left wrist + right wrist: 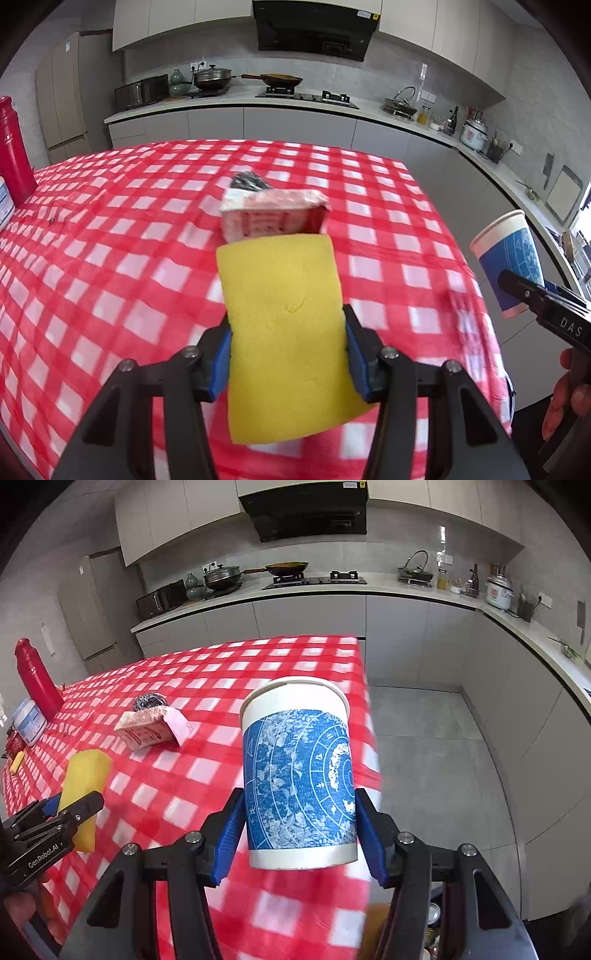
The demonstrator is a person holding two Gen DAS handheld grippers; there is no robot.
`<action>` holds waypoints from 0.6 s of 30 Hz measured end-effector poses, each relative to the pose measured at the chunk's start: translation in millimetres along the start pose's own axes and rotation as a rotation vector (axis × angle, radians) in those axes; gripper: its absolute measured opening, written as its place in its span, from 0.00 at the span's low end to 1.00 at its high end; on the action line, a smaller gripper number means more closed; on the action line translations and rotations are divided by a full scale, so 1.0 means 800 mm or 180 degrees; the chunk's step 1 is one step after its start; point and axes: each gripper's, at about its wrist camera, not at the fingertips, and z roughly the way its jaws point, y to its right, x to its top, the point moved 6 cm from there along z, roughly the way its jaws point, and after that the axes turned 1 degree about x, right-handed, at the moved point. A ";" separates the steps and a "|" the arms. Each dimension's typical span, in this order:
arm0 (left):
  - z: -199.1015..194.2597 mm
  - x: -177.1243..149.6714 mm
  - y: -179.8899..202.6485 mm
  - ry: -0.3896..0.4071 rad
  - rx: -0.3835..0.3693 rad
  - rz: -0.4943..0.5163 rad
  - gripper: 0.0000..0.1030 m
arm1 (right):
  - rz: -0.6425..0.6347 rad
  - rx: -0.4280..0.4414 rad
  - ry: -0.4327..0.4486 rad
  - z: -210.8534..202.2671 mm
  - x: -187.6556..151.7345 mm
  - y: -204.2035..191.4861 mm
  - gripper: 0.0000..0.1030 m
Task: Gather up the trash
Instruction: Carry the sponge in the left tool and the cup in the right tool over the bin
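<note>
My left gripper (288, 343) is shut on a yellow sponge (284, 314), held above the red-checked tablecloth (110, 258); the same sponge (83, 775) shows at the left of the right wrist view. My right gripper (299, 830) is shut on a white paper cup with a blue pattern (299, 775), lifted upright over the table's right edge; the cup (508, 258) also appears at the right of the left wrist view. On the table lie a crumpled pink carton (273, 214) (151, 727) and a steel scrubber (249, 181) (149, 701) just behind it.
A red bottle (37, 679) and a white jar with a blue label (29, 723) stand at the table's left side. Kitchen counters (369, 587) run behind and along the right wall. Grey floor (424, 746) lies right of the table; cans show below my right gripper.
</note>
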 end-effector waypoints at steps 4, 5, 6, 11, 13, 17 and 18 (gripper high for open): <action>-0.009 -0.015 0.027 0.0001 -0.0006 0.0010 0.52 | 0.0021 -0.0034 -0.0006 -0.015 -0.015 0.029 0.58; -0.012 -0.019 0.034 -0.0002 -0.0017 0.0015 0.52 | 0.0035 -0.0040 -0.0011 -0.020 -0.020 0.039 0.58; -0.014 -0.021 0.039 -0.0002 -0.0020 0.0016 0.52 | 0.0046 -0.0047 -0.0011 -0.024 -0.025 0.046 0.58; -0.024 -0.039 0.077 0.0002 -0.0044 0.0063 0.52 | 0.0092 -0.0114 -0.0001 -0.046 -0.046 0.079 0.58; -0.026 -0.045 0.092 -0.0002 -0.0061 0.0079 0.52 | 0.0097 -0.0192 0.0017 -0.055 -0.055 0.095 0.58; -0.030 -0.058 0.123 -0.0011 -0.0085 0.0142 0.52 | 0.0125 -0.0298 0.0010 -0.070 -0.074 0.124 0.58; -0.030 -0.062 0.130 -0.0016 -0.0097 0.0154 0.52 | 0.0128 -0.0316 0.0007 -0.073 -0.076 0.130 0.58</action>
